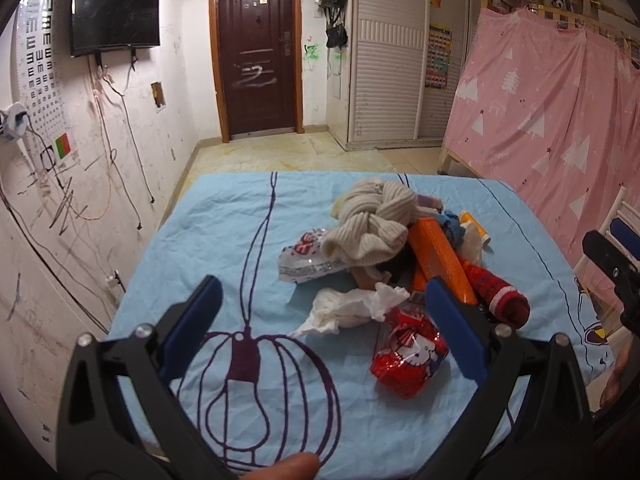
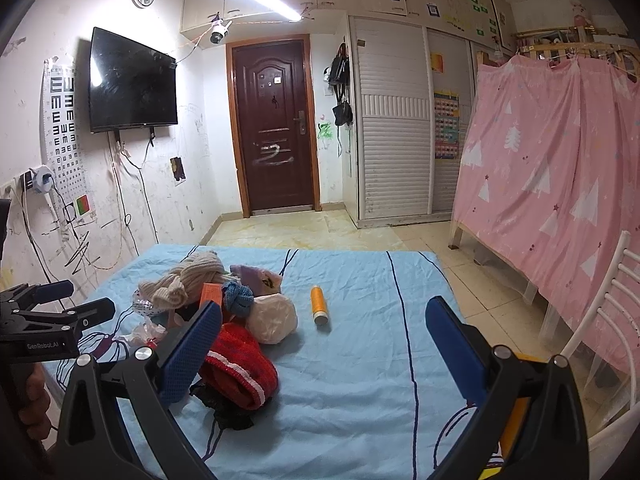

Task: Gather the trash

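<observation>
I see both left tongs (image 1: 320,320) and right tongs (image 2: 324,344) wide open, empty, above crumpled white tissue (image 1: 344,310) on blue-sheeted counter (image 1: 224,232).

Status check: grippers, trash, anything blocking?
Left gripper open, empty; right gripper open, empty. Crumpled tissue and red snack wrapper on blue sheet, untouched. Beige knit and red sock crowd the pile.

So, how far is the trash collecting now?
Nothing looks collected yet. Both the left gripper and the right gripper are open and hold nothing. The crumpled tissue, the red wrapper and the white wrapper lie on the blue sheet among the clothes. All the picking is left.
</observation>
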Demonstrator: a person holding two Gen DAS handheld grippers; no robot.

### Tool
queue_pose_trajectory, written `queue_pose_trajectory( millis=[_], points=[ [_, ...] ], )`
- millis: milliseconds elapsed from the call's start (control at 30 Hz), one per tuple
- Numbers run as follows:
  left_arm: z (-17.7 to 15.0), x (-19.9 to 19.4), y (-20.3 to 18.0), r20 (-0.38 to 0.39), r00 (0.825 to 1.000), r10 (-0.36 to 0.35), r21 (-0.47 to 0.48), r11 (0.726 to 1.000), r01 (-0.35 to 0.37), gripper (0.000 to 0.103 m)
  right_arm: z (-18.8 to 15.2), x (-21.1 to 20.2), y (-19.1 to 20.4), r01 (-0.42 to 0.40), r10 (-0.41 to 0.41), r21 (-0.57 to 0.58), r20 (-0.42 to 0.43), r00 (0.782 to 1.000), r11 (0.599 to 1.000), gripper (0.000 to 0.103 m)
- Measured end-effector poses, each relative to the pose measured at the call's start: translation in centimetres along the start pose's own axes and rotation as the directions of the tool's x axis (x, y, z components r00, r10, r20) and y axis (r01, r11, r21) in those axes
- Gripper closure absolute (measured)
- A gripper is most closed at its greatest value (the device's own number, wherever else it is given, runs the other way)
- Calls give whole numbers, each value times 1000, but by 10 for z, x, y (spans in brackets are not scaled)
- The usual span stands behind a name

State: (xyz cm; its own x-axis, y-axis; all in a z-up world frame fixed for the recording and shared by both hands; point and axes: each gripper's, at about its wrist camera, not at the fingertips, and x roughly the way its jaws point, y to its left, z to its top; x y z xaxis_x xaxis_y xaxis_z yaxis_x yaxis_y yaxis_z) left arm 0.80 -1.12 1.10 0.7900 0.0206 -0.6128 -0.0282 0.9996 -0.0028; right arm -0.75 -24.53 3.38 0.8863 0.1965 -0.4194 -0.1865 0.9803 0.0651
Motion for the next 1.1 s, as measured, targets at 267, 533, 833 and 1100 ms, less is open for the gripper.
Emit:
queue_pose_trajectory(
  millis=[267, 533, 833, 1100],
  points=[
    [1, 1, -1, -3, 1000, 6, 0, 1000, -6, 6, 0, 0, -2, 3, -3, 8, 6, 1000, 1000, 8],
    [1, 1, -1, -7, 1000, 1, 2, 1000, -1, 6, 1, 1, -3, 4, -4, 11, 3, 1000, 1000, 8],
    [1, 2, -1, -7, 1000, 2, 3, 1000, -2, 6, 1, 2, -3, 5, -5, 11, 2, 1000, 1000, 8],
    [1, 1, -1, -8, 1000, 3, 6, 1000, -3, 6, 0, 2, -3, 4, -4, 7, 2, 1000, 1000, 8]
  ],
)
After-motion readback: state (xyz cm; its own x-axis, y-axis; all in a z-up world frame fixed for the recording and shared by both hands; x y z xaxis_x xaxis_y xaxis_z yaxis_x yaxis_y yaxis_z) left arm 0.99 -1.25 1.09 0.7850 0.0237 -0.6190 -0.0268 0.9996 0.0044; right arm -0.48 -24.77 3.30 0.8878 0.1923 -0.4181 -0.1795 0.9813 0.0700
